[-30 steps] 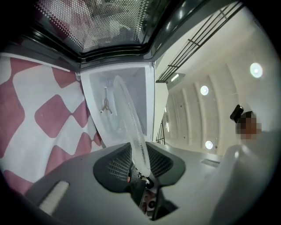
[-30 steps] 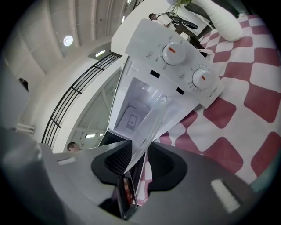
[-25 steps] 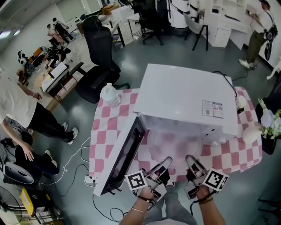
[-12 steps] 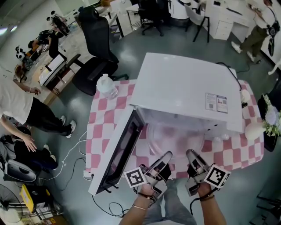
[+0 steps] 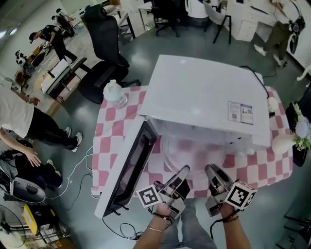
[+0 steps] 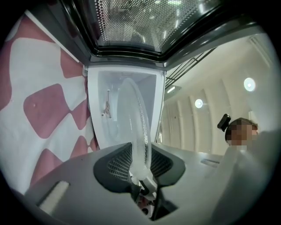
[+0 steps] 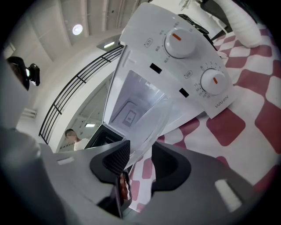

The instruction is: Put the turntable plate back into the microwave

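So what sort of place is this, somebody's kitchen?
Probably an office or lab, not a kitchen: black swivel chairs and white desks stand on a bare grey floor, and the microwave sits alone on a pink checkered cloth.

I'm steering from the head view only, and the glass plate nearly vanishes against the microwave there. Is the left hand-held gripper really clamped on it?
Observer: Yes. The left gripper view shows the left hand-held gripper shut on the rim of the turntable plate.
Operator: And the right one?
Observer: The right hand-held gripper has just been opening. The plate's rim lies between its jaws, but a gap shows beside one jaw, so it isn't pinching.
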Tool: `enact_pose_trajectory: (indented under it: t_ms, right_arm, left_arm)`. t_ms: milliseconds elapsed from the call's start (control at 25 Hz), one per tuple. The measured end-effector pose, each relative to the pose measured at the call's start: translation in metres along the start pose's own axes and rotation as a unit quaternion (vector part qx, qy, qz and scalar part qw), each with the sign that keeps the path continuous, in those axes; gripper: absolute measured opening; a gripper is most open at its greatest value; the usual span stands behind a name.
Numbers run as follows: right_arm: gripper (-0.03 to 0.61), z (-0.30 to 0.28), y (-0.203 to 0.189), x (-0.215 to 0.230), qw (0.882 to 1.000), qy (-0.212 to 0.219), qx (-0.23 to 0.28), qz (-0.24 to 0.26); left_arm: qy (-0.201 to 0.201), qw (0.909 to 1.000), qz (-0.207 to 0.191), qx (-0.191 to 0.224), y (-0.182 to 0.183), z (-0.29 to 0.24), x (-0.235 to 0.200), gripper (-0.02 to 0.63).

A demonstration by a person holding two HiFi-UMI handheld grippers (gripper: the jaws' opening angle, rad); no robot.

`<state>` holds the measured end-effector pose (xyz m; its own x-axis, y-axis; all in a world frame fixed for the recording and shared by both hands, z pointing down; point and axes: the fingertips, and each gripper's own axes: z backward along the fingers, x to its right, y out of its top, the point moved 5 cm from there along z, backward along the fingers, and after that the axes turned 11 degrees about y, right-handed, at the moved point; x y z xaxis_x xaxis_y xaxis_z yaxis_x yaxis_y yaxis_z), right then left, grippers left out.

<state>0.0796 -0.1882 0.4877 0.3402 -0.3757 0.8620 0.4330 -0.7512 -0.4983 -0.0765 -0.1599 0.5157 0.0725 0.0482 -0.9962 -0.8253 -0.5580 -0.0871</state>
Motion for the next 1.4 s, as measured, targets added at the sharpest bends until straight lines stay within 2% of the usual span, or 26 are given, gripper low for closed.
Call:
enact_pose_trajectory:
  t_ms: [240,560,680,920,1160,1400]
  right_arm:
    - [0.145,0.012,-0.001,0.000,1.000,-0.018,-0.008,0.011]
    - [0.145,0.027,0.004,0.001,0.994,-0.069,-0.023,0.079]
    - [0.144,0.034,0.005,0.007,0.987,-0.108,-0.028,0.113]
    - [0.141,0.049,0.007,0.018,0.965,-0.187,-0.039,0.179]
    - [0.121,0.057,0.006,0.029,0.952,-0.237,-0.048,0.188]
    - [0.042,0.062,0.008,0.034,0.944,-0.260,-0.044,0.198]
  left_arm:
    - [0.001,0.9999,-0.016,0.007,0.009,-0.006,-0.001,0.089]
    - [-0.002,0.9996,-0.021,0.020,0.018,-0.016,-0.001,0.089]
    - [-0.004,0.9994,-0.022,0.025,0.019,-0.022,-0.001,0.089]
    - [-0.005,0.9992,-0.021,0.034,0.020,-0.033,-0.005,0.091]
    - [-0.008,0.9989,-0.019,0.042,0.023,-0.041,-0.007,0.091]
    - [-0.011,0.9987,-0.019,0.045,0.026,-0.047,-0.006,0.092]
